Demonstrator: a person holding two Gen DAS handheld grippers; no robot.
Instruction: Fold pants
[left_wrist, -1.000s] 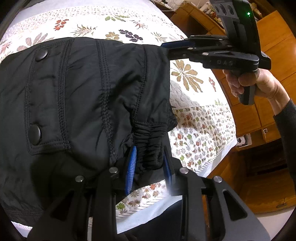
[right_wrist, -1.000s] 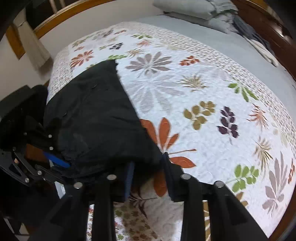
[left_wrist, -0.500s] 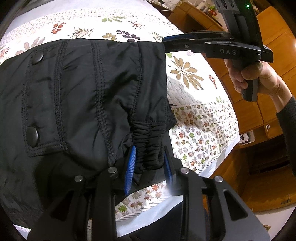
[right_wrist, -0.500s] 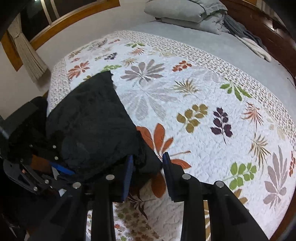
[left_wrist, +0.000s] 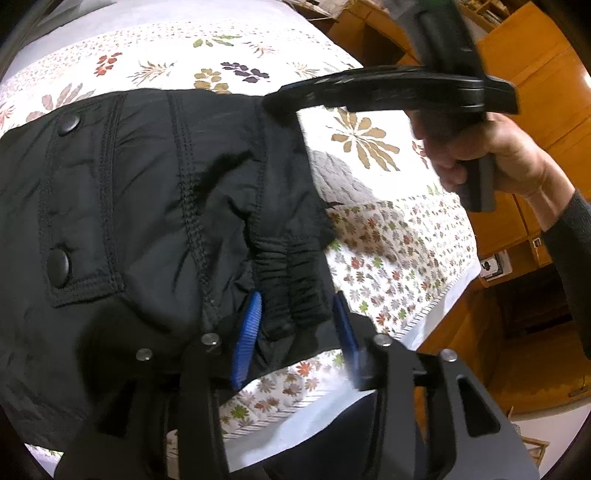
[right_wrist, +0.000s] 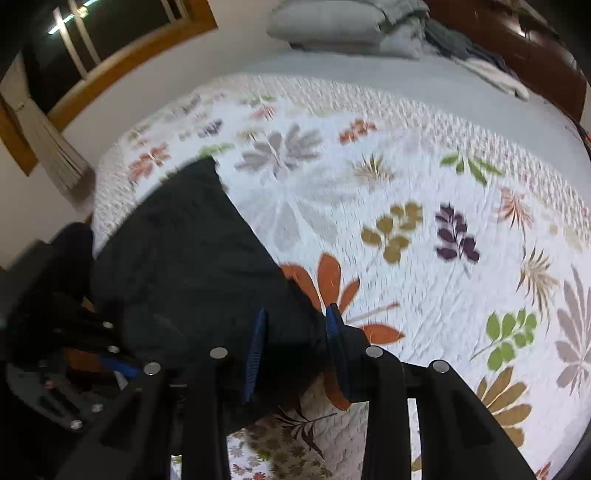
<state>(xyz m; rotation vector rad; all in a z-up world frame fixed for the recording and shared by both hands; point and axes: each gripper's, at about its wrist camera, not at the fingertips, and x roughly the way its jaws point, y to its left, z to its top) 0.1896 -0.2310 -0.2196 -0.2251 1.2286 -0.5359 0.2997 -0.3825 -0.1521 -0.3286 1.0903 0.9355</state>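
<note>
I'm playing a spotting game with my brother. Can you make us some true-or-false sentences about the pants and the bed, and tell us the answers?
1. The pants are black. True.
2. The bedspread has flowers and leaves printed on it. True.
3. The pants are spread on a wooden floor. False: they are on the bedspread, on a bed.
4. The right gripper has black pants cloth between its fingers. True.
5. The pocket flap has red snaps. False: its two snaps are black.
6. There are no pillows on the bed. False: grey pillows sit at the far end.
</note>
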